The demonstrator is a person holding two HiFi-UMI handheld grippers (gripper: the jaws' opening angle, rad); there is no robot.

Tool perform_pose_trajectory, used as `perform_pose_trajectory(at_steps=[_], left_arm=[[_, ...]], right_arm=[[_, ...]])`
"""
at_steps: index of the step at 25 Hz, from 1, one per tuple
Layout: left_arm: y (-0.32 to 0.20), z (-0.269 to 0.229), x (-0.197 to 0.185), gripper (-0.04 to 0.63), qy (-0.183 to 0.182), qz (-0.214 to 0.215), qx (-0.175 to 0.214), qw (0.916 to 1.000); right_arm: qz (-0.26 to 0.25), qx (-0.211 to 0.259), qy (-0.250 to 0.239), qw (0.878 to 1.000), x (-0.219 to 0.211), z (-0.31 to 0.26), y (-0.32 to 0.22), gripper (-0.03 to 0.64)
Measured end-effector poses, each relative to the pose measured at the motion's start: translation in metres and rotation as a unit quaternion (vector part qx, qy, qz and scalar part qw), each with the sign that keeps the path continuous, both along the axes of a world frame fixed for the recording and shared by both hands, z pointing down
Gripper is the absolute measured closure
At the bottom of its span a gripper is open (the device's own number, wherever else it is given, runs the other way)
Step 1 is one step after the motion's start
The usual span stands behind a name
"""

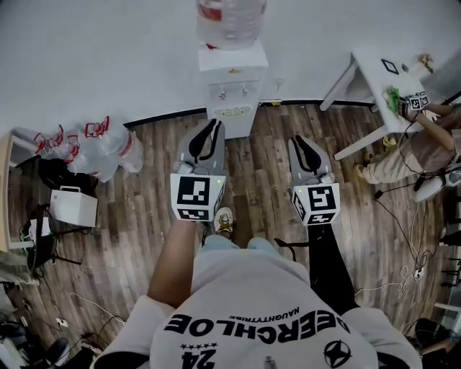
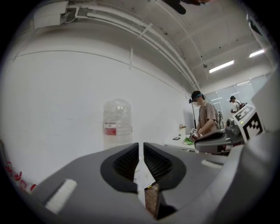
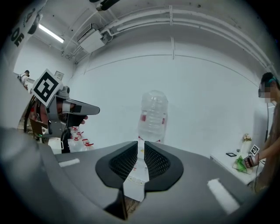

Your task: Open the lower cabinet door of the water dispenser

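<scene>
Currently left tongs (image 1: 209,135) and right tongs (image 1: 308,149) (pressed together) point level at the water dispenser (image 1: 232,90).

Water dispenser (image 1: 232,86) against white wall, large bottle (image 1: 230,21) upside down on top. Lower front barely seen from this steep angle.

Left gripper (image 1: 214,125) and right gripper (image 1: 298,140) side by side over wood floor (image 1: 144,216), both pointing toward dispenser. Jaws drawn together, nothing between them.

Shoe (image 1: 223,222) below left gripper.

Left side: cluster of empty bottles (image 1: 101,148), red caps, with white box (image 1: 72,207) near them.

Right side: white table (image 1: 382,79), a second person (image 1: 410,155) low beside it, cables (image 1: 403,230) across floor.
</scene>
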State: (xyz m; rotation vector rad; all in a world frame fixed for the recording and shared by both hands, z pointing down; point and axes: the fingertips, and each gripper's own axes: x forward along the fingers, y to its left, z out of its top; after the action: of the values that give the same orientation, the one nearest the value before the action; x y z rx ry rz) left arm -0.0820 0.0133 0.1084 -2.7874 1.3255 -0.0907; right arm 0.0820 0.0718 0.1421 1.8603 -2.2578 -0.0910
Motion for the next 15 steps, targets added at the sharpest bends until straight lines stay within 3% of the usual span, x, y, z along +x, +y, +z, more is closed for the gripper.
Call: perform_pose_trajectory(at_steps=[15], left_arm=[[-0.11,0.027,0.009,0.541,-0.012,0.026,-0.024,0.9993]], right_arm=[[0.03,-0.029,-0.006,0.999,0.007,0.024,-0.098,0.588]])
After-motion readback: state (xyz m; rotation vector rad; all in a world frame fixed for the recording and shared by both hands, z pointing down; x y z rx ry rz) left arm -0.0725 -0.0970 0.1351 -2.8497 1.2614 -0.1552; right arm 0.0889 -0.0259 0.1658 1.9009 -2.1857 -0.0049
